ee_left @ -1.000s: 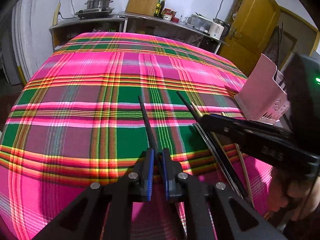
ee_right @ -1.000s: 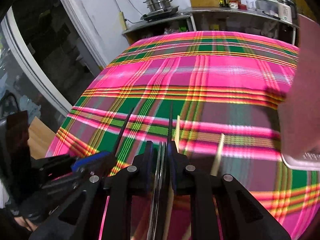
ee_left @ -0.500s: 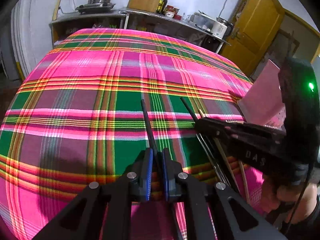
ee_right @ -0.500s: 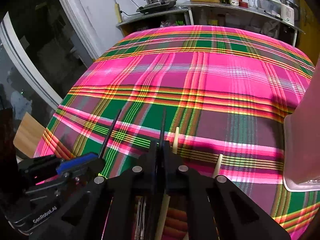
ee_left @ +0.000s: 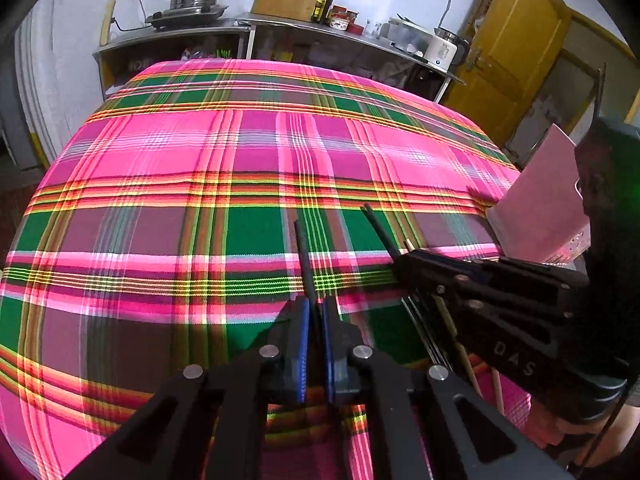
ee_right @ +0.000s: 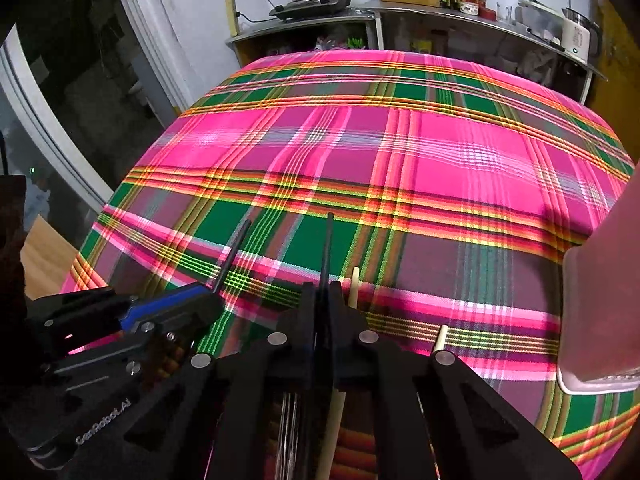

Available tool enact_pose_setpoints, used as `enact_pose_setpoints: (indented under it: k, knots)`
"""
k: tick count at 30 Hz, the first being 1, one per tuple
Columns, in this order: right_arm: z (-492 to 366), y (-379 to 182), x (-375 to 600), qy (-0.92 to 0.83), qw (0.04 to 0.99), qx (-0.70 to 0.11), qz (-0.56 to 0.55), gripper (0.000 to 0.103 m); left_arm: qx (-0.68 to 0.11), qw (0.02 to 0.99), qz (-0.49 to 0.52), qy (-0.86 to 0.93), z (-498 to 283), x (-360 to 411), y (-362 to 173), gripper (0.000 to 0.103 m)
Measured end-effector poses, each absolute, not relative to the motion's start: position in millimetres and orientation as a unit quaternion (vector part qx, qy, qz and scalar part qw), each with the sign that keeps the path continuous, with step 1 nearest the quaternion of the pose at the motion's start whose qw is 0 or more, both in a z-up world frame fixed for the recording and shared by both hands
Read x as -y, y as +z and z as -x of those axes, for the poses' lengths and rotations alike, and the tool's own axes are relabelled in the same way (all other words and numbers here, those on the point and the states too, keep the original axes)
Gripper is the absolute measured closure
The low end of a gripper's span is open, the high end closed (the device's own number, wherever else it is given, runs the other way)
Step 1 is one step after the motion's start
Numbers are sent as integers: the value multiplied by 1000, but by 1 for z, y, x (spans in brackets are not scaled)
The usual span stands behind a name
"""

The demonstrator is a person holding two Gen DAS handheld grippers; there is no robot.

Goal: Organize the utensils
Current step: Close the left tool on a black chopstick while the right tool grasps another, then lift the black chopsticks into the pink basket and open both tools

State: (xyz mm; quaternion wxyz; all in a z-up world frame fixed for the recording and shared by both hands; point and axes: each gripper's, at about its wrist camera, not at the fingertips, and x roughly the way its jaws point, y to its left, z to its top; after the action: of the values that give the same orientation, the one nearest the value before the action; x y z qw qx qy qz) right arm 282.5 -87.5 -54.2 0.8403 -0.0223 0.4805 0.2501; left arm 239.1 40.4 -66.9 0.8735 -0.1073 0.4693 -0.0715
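Utensil holder (ee_left: 540, 204) on tablecloth (ee_left: 256, 152), right of both chopsticks-gripping tongs.

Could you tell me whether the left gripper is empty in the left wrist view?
No, the left gripper is shut on a black chopstick that sticks out forward over the plaid tablecloth.

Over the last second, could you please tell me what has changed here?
Both hand-held grippers rose and tilted back slightly, without regrasping. The left hand-held gripper stays shut on a black chopstick, the right hand-held gripper on its black chopsticks. The pink utensil holder and wooden chopsticks haven't moved.
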Motion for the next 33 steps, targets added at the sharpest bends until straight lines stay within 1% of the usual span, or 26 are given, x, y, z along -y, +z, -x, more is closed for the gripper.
enact_pose_setpoints:
  k: [7,22,33]
  knots:
    - [-278,-31,101,253,851,-460,3,97,-453,881,116,-78,-233,-43,-50,98]
    - [-236,51,140,248,889,-384,-30,98,-384,910,105,-112,-199,-34,37,98]
    - [-200,90,164,238,907,-346,-40,98,-351,922,91,-136,-177,-16,82,98]
